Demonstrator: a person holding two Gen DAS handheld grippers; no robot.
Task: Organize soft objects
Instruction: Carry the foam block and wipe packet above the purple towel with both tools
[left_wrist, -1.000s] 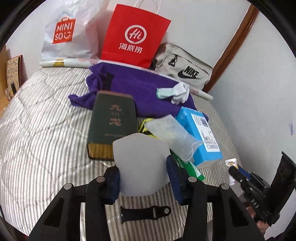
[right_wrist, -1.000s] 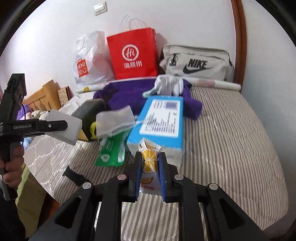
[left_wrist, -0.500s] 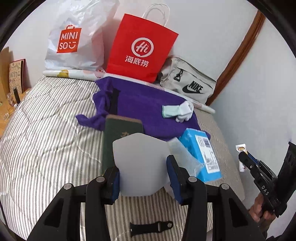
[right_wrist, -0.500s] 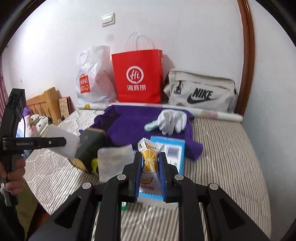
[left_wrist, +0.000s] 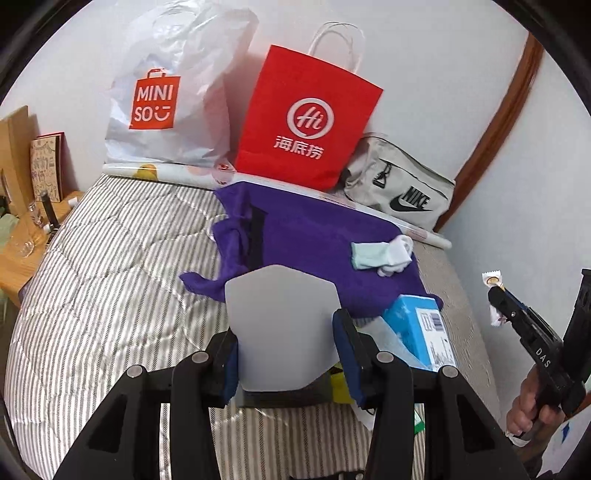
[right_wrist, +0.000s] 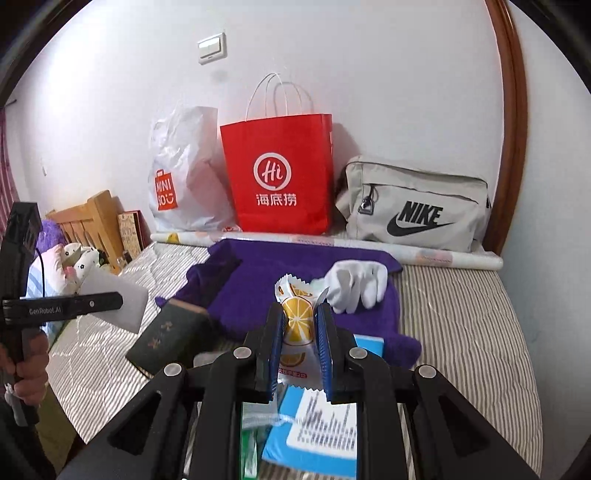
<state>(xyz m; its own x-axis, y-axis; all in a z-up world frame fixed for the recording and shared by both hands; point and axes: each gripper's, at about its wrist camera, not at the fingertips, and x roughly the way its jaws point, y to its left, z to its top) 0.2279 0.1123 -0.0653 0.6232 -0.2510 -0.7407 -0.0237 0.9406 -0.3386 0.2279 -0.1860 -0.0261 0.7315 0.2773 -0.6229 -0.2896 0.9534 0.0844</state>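
My left gripper (left_wrist: 284, 328) is shut on a flat pale grey foam pad (left_wrist: 280, 295), held up above the striped bed (left_wrist: 103, 288). In the right wrist view the same pad (right_wrist: 129, 306) juts from that gripper at the far left. My right gripper (right_wrist: 300, 314) is shut on a white snack packet printed with orange slices (right_wrist: 297, 325). That packet (left_wrist: 493, 280) also shows at the right edge of the left wrist view. Below both lie a purple cloth (right_wrist: 266, 273) and white gloves (right_wrist: 356, 282) on top of it.
A blue box (right_wrist: 317, 432), a dark green book (right_wrist: 170, 336) and a clear plastic pouch (left_wrist: 391, 339) lie near the bed's front. A red paper bag (right_wrist: 280, 177), a white Miniso bag (right_wrist: 181, 177) and a grey Nike bag (right_wrist: 417, 206) stand against the wall. A wooden headboard (right_wrist: 92, 218) is at the left.
Both grippers have risen and drawn back from the clutter, each still holding its item. The book and blue box have slid lower in both views, and more wall shows.
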